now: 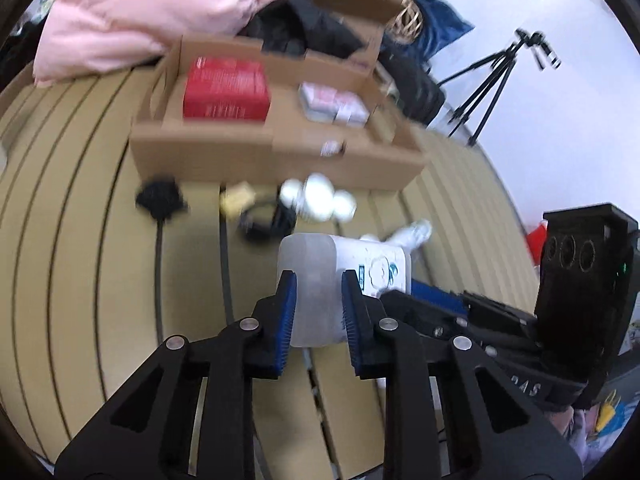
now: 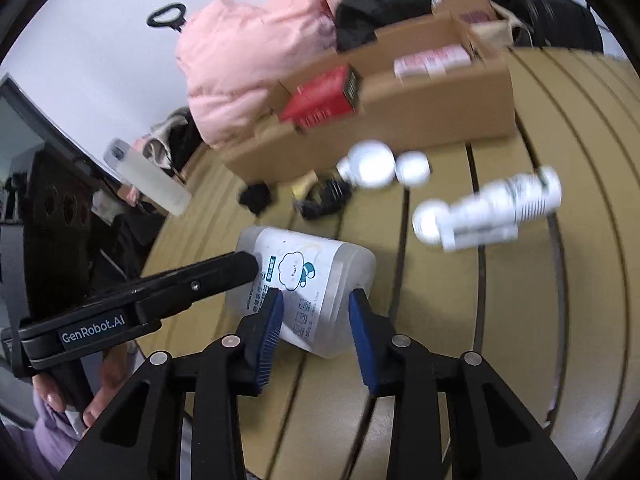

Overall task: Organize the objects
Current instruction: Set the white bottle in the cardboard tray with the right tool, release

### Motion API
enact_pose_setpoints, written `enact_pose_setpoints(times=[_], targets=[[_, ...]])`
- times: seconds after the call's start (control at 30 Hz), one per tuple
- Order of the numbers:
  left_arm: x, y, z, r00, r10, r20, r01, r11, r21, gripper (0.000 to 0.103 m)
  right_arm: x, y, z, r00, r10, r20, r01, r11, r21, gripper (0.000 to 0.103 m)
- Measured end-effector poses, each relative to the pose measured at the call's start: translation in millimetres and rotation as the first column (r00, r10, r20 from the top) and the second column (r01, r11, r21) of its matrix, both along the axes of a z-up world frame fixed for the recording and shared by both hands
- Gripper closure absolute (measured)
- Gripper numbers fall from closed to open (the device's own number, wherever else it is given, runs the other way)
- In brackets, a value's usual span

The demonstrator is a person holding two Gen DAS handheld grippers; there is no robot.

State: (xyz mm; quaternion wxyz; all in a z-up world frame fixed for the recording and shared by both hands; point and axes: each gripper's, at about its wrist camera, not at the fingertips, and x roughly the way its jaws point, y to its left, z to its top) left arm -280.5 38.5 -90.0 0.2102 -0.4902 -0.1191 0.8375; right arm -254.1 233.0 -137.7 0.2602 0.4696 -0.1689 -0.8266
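A slatted tan bench (image 1: 80,240) carries the whole scene, with a pink padded jacket (image 1: 152,12) heaped at its far edge. In front of the jacket sits a long open cardboard box (image 1: 256,152); inside it lie a red box (image 1: 226,90) and a row of small pink packets (image 1: 334,106).

Nearer the cameras, a translucent plastic jug (image 2: 308,288) with a cartoon cloud label lies on its side on the bench, well short of the cardboard box. The left claw (image 1: 318,300) straddles the jug's end, its 2 blue pads set against or just beside the plastic; whether they are actually squeezing it cannot be told from the blurred wrist view. The right claw (image 2: 316,320) stands open, its pads spread to either side of the jug's lower corner and not yet touching.

Off to the right of the jug lies a white labelled bottle (image 2: 496,208), blurred. Between jug and box lie 2 white bulbs (image 2: 380,164), a coil of black cable (image 2: 324,196), a small yellowish item (image 1: 236,198) and a dark clump (image 1: 160,196).

Judging from the layout, the jug looks bound for the cardboard box. The risks: smooth rounded plastic could slip from the pads if it is lifted by 1 end only, and a sagging or swinging jug could knock the bulbs and set them rolling along the slats. With both claws crowding the same jug, their fingers could also collide.
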Motion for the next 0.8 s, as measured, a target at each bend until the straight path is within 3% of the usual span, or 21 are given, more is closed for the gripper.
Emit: enact_pose_setpoints(times=[0.17,0.3,0.47,0.57,0.67,0.73,0.77,0.8], targets=[[-75.0,-24.0,32.9,0.999,0.012,0.036,-0.014,0.998,0.068,0.084,-52.9,-12.9,60.6,0.996,0.008,-0.084,-0.007,1.000,0.011,0.067],[-125.5,-32.0,30.9,0.997,0.056,0.057,-0.056,0.998,-0.002,0.084,-118.9,-38.6,82.5,0.997,0.029,-0.071,-0.027,0.999,0.026,0.067],[-165.7,-46.2,-1.2,0.986,0.111,0.121,-0.100,0.990,-0.099,0.084,-179.0,-70.7,58.3,0.999,0.036,0.019,-0.037,0.998,0.053,0.067],[-174.8,-60.5,-24.6,0.970,0.202,0.135,-0.169,0.960,-0.224,0.083,-198.6,-88.8,33.6,0.996,0.045,0.077,-0.049,0.997,0.057,0.067],[-163.1,-73.7,-29.6,0.970,0.210,0.122,-0.186,0.966,-0.180,0.074,-208.3,-107.6,10.0,0.985,0.101,0.141,-0.103,0.995,0.004,0.065],[-151.6,-75.6,-22.2,0.977,0.186,0.102,-0.166,0.970,-0.179,0.070,-205.6,-117.1,3.5,0.982,0.124,0.141,-0.137,0.987,0.081,0.053],[-144.2,-75.0,-15.1,0.980,0.185,0.080,-0.165,0.965,-0.205,0.053,-203.1,-117.4,4.5,0.985,0.122,0.123,-0.136,0.984,0.117,0.032],[-136.3,-73.4,-6.9,0.982,0.187,0.040,-0.172,0.955,-0.241,0.046,-198.4,-114.3,9.4,0.989,0.115,0.089,-0.127,0.980,0.151,0.013]])
